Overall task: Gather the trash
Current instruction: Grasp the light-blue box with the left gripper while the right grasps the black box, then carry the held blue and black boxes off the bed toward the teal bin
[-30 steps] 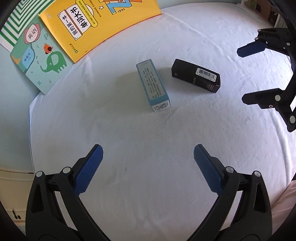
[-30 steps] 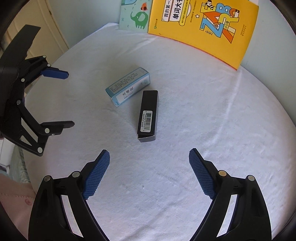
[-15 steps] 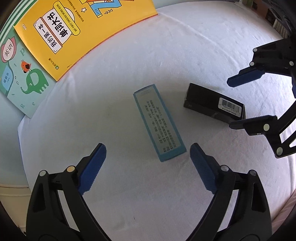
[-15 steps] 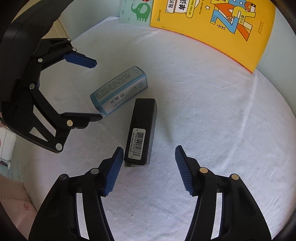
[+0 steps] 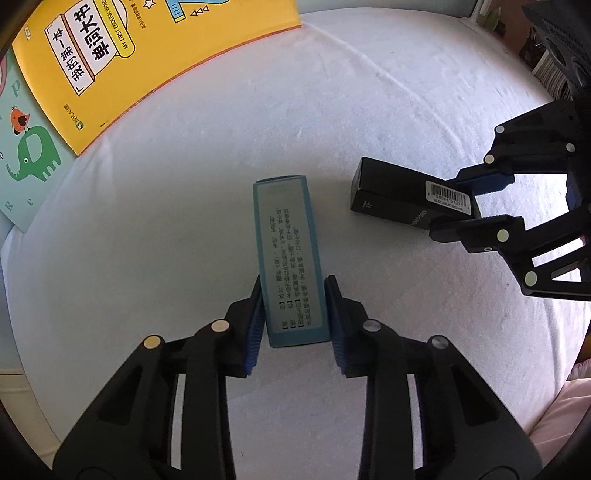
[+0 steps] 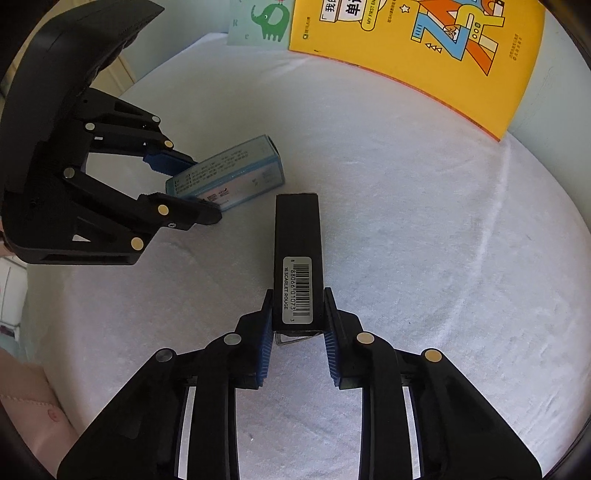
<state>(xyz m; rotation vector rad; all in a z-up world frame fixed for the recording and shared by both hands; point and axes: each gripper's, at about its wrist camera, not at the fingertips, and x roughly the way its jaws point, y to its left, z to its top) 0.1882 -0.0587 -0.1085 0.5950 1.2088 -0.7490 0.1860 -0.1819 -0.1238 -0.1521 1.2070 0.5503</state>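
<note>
A long blue box [image 5: 288, 251] with printed text lies on the white cloth; my left gripper [image 5: 293, 291] is shut on its near end. It also shows in the right wrist view [image 6: 236, 173], gripped by the left gripper [image 6: 192, 188]. A black box [image 6: 297, 251] with a barcode label lies beside it; my right gripper [image 6: 298, 299] is shut on its near end. In the left wrist view the black box [image 5: 399, 199] sits to the right with the right gripper [image 5: 461, 199] closed on its far end.
A yellow book [image 5: 122, 55] and a green elephant book [image 5: 26, 155] lie at the back edge of the white-covered table [image 5: 369, 110]. They also show in the right wrist view, the yellow book [image 6: 424, 48] and the elephant book [image 6: 262, 22]. A pink sleeve [image 6: 29, 413] is at the lower left.
Both grippers moved forward over their boxes and closed: the left onto the blue box, the right onto the black box. The boxes still lie on the cloth.
</note>
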